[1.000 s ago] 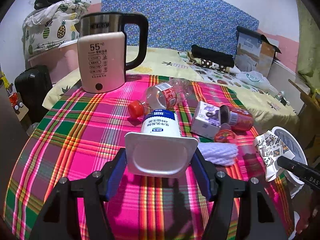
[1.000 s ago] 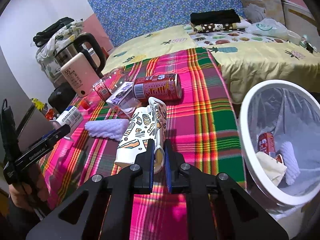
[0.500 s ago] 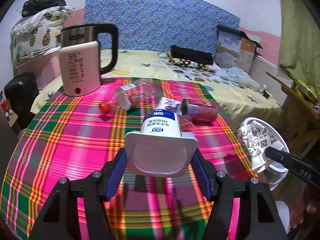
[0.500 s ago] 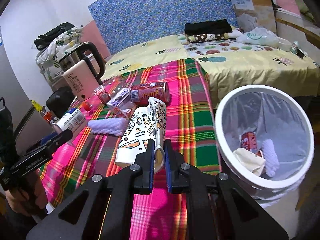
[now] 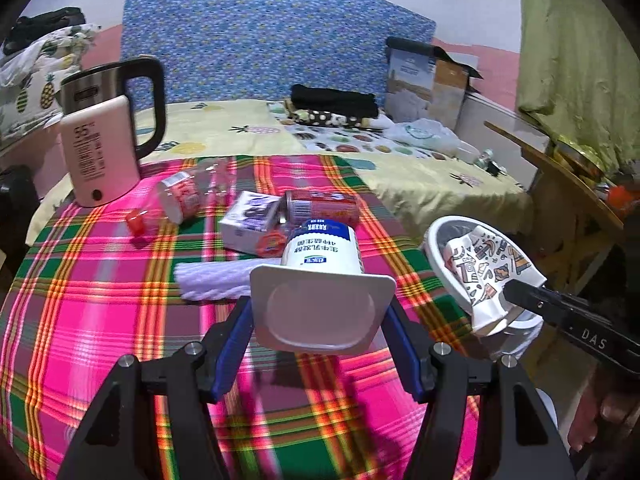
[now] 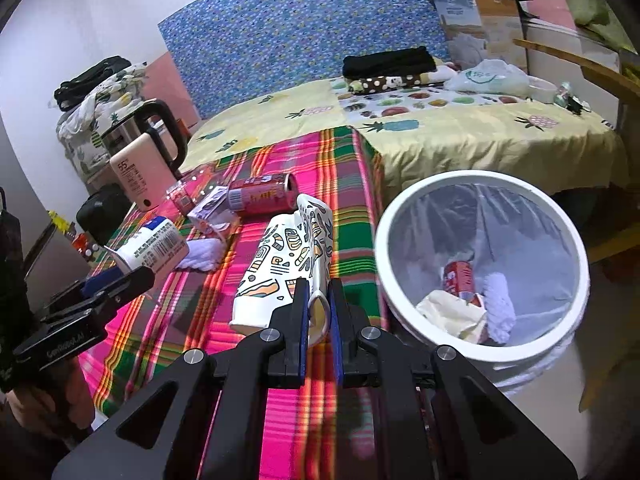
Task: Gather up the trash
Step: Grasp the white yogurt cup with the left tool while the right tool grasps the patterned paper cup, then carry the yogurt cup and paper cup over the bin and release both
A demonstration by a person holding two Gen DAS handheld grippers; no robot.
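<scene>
Plaid cloth covers the bench (image 5: 80,300), with a bed behind it. Beside the bench's edge stands the white bin (image 6: 576,240), the landmark for everything else. The right claw (image 6: 318,308) is clamped on the flattened patterned paper cup (image 6: 280,264), held just beside the bin's rim, probably ready to drop. The left claw (image 5: 322,328) grips the white yogurt tub (image 5: 322,280) across its wide rim, farther from the bin, over the bench. Beyond it, a red can (image 5: 320,208), small carton (image 5: 248,224), plastic bottle (image 5: 184,196) and white foam sleeve (image 5: 212,280) lie uncollected; a kettle (image 5: 100,152) stands farthest away.

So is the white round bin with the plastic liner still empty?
No, the white round bin already holds a red can, crumpled cream paper and a white foam sleeve.
</scene>
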